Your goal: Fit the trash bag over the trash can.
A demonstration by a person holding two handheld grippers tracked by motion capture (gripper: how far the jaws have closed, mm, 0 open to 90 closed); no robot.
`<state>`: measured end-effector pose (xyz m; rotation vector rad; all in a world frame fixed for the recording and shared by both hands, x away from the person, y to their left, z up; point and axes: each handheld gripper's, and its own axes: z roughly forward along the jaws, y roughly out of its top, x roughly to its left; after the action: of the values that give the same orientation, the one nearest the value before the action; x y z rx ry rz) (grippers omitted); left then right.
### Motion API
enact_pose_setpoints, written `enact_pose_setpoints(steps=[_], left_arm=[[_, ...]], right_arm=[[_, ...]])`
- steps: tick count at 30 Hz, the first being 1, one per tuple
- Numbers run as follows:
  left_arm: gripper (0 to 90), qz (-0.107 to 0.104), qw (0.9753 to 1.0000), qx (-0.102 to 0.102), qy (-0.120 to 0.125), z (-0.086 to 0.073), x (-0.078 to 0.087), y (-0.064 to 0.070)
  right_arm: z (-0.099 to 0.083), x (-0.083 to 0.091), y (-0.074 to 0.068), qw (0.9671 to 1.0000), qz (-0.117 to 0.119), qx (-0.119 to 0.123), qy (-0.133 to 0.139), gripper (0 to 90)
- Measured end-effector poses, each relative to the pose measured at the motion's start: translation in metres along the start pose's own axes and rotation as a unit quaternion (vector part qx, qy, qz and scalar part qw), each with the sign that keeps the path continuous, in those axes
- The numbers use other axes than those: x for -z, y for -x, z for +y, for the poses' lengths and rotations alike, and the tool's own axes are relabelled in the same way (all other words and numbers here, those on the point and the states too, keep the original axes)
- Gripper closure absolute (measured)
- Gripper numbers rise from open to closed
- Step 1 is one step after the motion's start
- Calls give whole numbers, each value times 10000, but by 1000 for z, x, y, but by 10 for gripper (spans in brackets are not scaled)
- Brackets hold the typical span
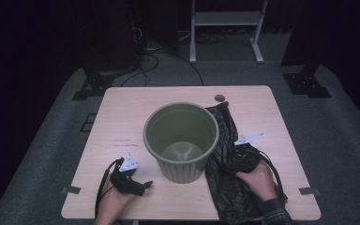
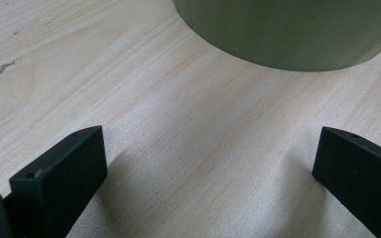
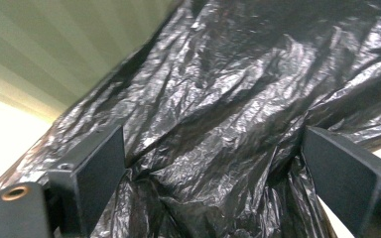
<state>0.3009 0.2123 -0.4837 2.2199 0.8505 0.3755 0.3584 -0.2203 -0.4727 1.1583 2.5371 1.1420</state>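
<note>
High view: I have a green bin [image 1: 182, 140] standing upright in the middle of the pale wooden table [image 1: 122, 108], open end up, and a crumpled black plastic bag [image 1: 227, 187] lying on the table along its right side, touching the bin's wall and running down to the near edge. My right gripper [image 1: 244, 157] rests on top of that bag, just beside the bin, my right hand [image 1: 257, 180] behind it. My left gripper [image 1: 130, 180] lies low on the table to the near left of the bin, apart from it, with my left hand [image 1: 115, 201] wrapped around it and its cable looping beside. In the left gripper view my two black jaws stand wide apart over bare wood, nothing between them, and the bin's [image 2: 292, 29] rounded lower wall sits just ahead. In the right gripper view my jaws are also spread wide, with wrinkled, shiny folds of the bag [image 3: 218, 119] bulging up between them; the jaws have not closed on the plastic. The bin's ribbed green wall [image 3: 54, 44] shows at the upper left, right against the bag.
</note>
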Motion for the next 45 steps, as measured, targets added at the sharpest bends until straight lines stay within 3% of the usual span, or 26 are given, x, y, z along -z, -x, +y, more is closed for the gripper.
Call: enact_pose_setpoints(steps=[8, 12, 21, 24, 27, 39, 42, 45], left_arm=[[0, 0, 10000, -1, 0, 0, 0, 0], [0, -1, 10000, -1, -1, 0, 0, 0], [0, -1, 10000, -4, -2, 0, 0, 0], [0, -1, 10000, -2, 0, 0, 0, 0], [0, -2, 10000, -3, -1, 0, 0, 0], [0, -1, 10000, -2, -2, 0, 0, 0], [0, 0, 10000, -2, -1, 0, 0, 0], [0, -1, 10000, -3, -2, 0, 0, 0]], right_arm=[[11, -19, -19, 9997, 189, 174, 10, 102], [13, -24, -24, 9995, 176, 251, 1, 102], [15, -30, -35, 9981, -261, 547, -108, 144], [14, -31, -40, 9959, -528, 722, -138, 201], [14, -30, -40, 9960, -559, 689, -99, 269], [9, -21, -38, 9962, -339, 807, -26, 841], [8, -20, -37, 9962, -270, 825, -22, 868], [7, -16, -33, 9972, -53, 745, -4, 866]])
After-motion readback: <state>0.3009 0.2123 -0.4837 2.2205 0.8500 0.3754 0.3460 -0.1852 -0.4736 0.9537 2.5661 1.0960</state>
